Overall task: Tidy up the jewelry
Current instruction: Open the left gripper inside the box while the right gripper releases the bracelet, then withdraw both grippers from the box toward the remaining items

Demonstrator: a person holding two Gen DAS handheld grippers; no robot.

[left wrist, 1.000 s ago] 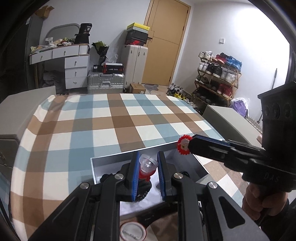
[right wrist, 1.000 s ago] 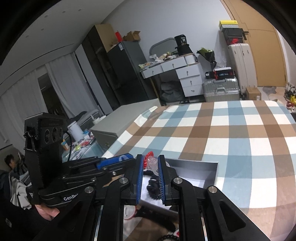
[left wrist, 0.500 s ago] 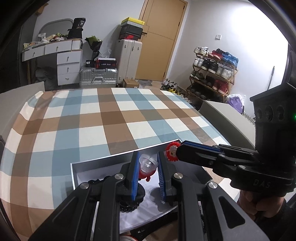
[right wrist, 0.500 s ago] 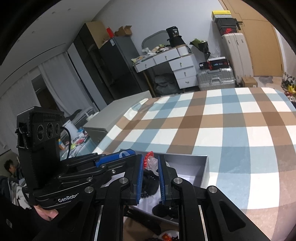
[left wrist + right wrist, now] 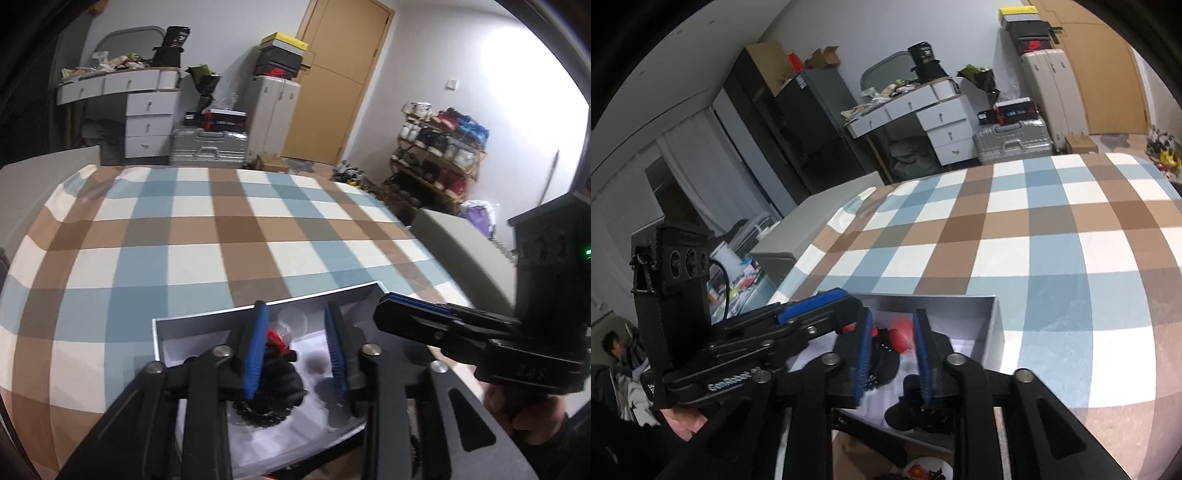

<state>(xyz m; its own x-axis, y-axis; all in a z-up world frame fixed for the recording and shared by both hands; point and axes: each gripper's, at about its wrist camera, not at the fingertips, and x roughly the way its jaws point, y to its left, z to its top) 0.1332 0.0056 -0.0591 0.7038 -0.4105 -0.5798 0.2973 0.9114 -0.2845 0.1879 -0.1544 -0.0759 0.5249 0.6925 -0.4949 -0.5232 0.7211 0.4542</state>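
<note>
**Red charm loose above the box**

Red charm (image 5: 903,338) lies blurred between the right gripper (image 5: 892,354) pads, spread wide. Left gripper (image 5: 297,350) is wide too, over the box (image 5: 207,317). Beads (image 5: 266,410) beneath could snag a closing pad.

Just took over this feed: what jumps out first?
The plaid cloth fills both views, with an open grey box at its near edge. Both grippers hang open over the box's white inside, above red pieces and black beads. Beyond, a shoe rack stands at the wall.
</note>
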